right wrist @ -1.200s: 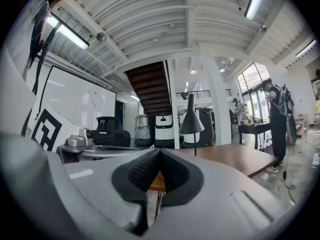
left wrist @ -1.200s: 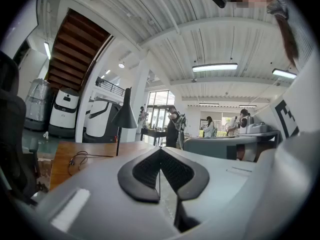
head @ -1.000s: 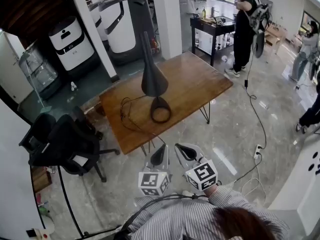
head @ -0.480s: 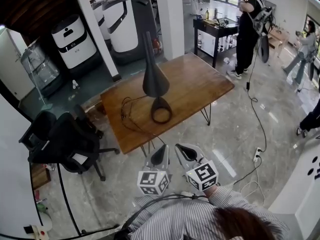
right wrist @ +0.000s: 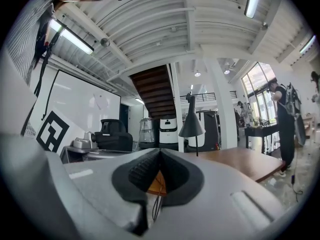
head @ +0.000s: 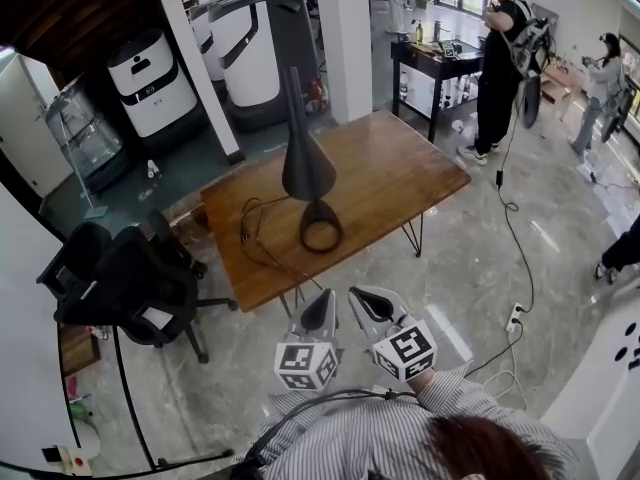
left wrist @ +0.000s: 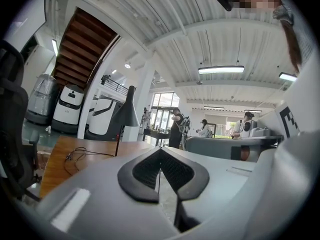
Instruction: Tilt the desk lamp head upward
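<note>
The black desk lamp (head: 305, 163) stands on the brown wooden bench (head: 400, 168), toward its left half. Its open ring base (head: 320, 226) sits on the wood, and a loose black cable (head: 255, 233) trails off to the left of it. The coming move depends on one fact: the lamp lies straight ahead of both tongs, on the far side of the bench's near edge and well apart from them. Nothing touches it yet.

The left tongs (head: 320, 313) and the right tongs (head: 372, 308) hover side by side over the floor on the near side of the bench. Both point level toward the bench. Each pair is clenched on nothing, with the dark pads meeting at the tip in the left gripper view (left wrist: 161, 151) and in the right gripper view (right wrist: 160, 154).

The left tongs line up almost directly with the ring base. The right tongs sit further right and angle inward. I judge the left hand slightly nearer, though the difference is small.

The lamp head is a tall cone, seen side-on in both gripper views (left wrist: 127, 115) (right wrist: 191, 125). Its long axis runs upright, with the narrow neck rising and the wide mouth facing down at the bench. A thin stem drops below the mouth to the base. Tilting it upward would probably mean reaching forward, opening the tongs, and taking the cone from the near side.
</note>
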The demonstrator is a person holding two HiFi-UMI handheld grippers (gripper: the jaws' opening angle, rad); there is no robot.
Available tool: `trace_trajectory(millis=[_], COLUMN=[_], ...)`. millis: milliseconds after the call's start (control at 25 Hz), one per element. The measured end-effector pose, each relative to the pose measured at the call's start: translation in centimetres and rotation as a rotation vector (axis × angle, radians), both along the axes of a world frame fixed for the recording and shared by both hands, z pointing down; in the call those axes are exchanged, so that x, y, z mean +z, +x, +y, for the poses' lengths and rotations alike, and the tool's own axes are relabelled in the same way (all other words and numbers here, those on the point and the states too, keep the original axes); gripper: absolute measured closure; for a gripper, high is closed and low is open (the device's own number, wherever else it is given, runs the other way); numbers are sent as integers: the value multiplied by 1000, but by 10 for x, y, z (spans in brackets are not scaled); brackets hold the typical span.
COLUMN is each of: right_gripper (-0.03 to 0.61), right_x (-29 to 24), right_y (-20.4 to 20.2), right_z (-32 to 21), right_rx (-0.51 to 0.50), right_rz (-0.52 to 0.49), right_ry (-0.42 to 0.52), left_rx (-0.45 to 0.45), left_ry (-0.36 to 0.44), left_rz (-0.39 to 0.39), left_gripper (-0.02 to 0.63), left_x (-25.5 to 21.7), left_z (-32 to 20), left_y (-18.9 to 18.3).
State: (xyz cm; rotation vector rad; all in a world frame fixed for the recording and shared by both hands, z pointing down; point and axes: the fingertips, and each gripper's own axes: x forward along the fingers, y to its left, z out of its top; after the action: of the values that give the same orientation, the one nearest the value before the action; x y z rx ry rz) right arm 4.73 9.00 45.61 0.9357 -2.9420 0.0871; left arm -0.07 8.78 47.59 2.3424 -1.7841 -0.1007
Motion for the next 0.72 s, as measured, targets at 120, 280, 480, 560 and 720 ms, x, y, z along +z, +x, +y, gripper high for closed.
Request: trace_trajectory(millis=[120,280,480,560,720], right_gripper=[576,575,575,575,576], right_x=[3,0,-2,-2,3], right_y=[3,8,-1,-12,-37], right_z=[0,-14,-54,-73,-113], right_rx=[-28,-32,-25,-24,-26], right_rz=[18,17,24,19,20], right_ry=[17,43,66,63,49], left_rx=[-14,-24,-37,-40,-30], left_ry=[-6,-11,-20,-20,-20], left_rz=[5,0,1,2,-14], left_gripper=[607,607,607,607,607], left_x=[7,12,19,20,24], left_z=[-5,-19,-53,-71,-113], left_y=[2,-1,-20,-32,-56])
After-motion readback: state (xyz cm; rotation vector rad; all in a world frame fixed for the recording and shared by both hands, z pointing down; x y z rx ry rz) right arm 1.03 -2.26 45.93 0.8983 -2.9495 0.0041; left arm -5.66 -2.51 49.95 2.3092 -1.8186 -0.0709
